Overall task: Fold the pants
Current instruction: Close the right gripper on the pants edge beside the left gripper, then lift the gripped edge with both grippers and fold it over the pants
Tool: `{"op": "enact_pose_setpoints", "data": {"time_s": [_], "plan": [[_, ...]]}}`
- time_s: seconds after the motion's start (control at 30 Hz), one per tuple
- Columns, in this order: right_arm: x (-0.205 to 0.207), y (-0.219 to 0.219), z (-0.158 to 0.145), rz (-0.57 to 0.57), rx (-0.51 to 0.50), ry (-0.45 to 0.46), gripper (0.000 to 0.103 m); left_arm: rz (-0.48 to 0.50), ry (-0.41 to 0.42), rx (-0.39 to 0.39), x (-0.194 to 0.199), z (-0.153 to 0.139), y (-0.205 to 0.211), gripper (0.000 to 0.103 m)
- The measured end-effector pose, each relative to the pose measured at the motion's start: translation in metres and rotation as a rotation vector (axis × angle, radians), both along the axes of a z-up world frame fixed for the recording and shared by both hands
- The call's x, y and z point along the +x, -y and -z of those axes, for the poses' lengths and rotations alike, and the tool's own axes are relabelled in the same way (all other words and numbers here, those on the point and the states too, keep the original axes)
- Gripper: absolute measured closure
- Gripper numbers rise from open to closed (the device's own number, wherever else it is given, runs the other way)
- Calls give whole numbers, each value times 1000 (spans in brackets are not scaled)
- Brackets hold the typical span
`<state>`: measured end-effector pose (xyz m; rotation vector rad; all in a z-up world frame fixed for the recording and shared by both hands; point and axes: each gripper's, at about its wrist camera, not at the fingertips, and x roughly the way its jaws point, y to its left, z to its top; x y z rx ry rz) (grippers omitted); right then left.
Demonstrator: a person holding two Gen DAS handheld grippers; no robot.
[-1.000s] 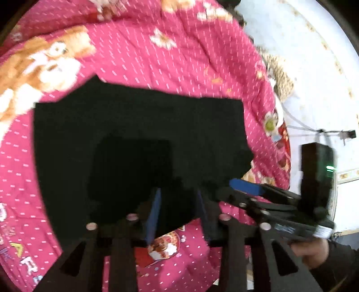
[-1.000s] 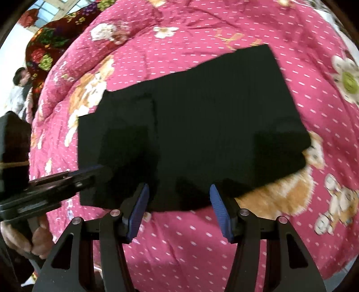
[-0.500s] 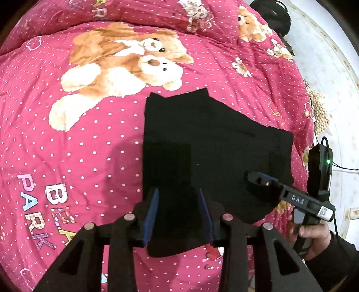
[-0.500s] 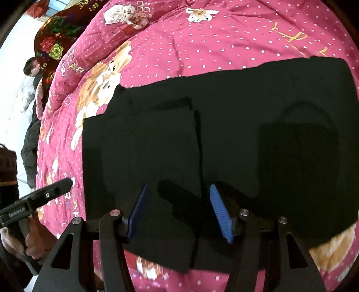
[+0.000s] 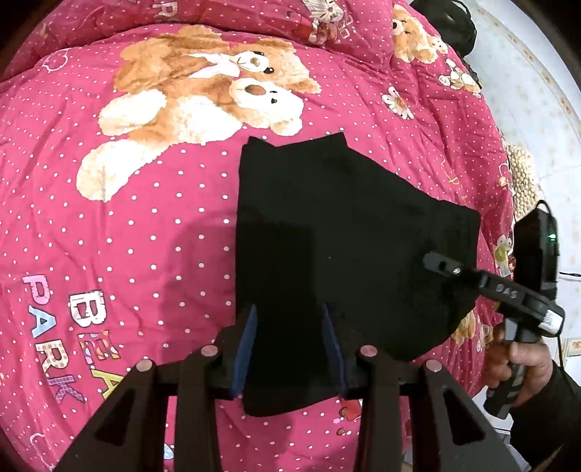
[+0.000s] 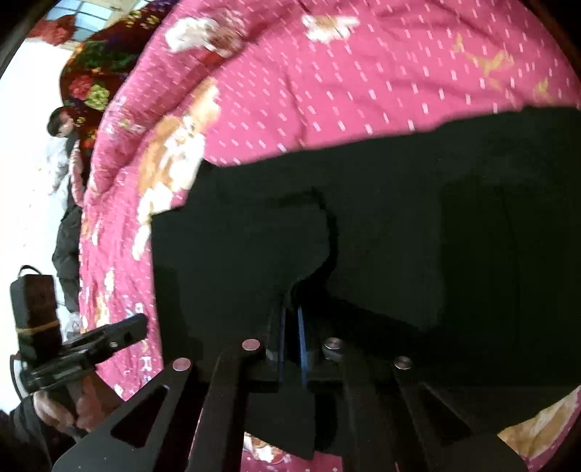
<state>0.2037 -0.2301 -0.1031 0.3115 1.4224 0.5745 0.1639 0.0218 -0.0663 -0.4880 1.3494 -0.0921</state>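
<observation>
The black pants (image 5: pixel 326 247) lie folded flat on a pink teddy-bear quilt (image 5: pixel 145 218). My left gripper (image 5: pixel 288 334) is open, its blue pads spread above the near left part of the pants. My right gripper (image 6: pixel 290 326) has its blue pads nearly together and is shut on a raised fold of the pants (image 6: pixel 363 236) at their near edge. The right gripper also shows at the right of the left wrist view (image 5: pixel 446 263), and the left gripper at the lower left of the right wrist view (image 6: pixel 120 332).
The quilt (image 6: pixel 326 90) covers a bed; its right edge drops to a pale floor (image 5: pixel 544 109). A dark bag (image 5: pixel 446 21) lies at the far right corner. A person (image 6: pixel 65 145) stands beyond the bed's far left.
My right gripper has closed from wide open onto the pants' near edge and lifted a fold. My left gripper has stayed open above the pants.
</observation>
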Motion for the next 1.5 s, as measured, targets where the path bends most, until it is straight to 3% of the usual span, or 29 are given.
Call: {"op": "enact_pose_setpoints", "data": {"time_s": [0.1,0.2,0.3,0.37,0.43,0.5,0.57,0.7,0.77,0.8,0.83,0.9,1.03,1.1,1.2,1.33,1.5], "plan": [[3,6,-3,14,-8,23,99,-2,-3,2,-1,1,-1,64],[7,8,17,7,-38,-41,99,2,-9,5,0,2,1,64],[5,12,15,8,-69,-38,98,6,6,1,1,-3,2,64],[2,17,7,31,-86,-15,84,9,14,1,4,-5,3,64],[-1,23,3,54,-66,-27,82,18,18,2,8,-5,4,64],[-9,26,5,52,-53,-62,76,25,16,-2,10,-5,7,64],[-18,27,15,13,-57,-125,64,34,11,-5,10,-4,9,64],[-34,26,22,-13,-30,-171,64,50,-6,-9,9,1,14,64],[-37,18,21,-34,-43,-174,69,55,-11,-13,9,2,16,64],[-38,13,22,-53,-63,-172,76,59,-12,-14,8,2,17,64],[-39,8,24,-68,-81,-181,91,63,-12,-14,8,2,18,64],[-41,5,25,-70,-88,-186,97,71,-12,-12,8,2,21,64],[-45,16,11,-40,-91,-153,97,77,-9,-10,4,2,22,64],[-49,26,17,-28,-133,-162,99,78,-18,-8,2,5,23,64],[-48,38,18,13,-111,-186,101,78,-38,2,-2,10,23,64],[-42,34,-3,26,-169,-99,100,92,-23,12,-6,6,25,64],[-26,7,-16,-18,-89,-11,100,135,-48,16,-3,16,33,64]]}}
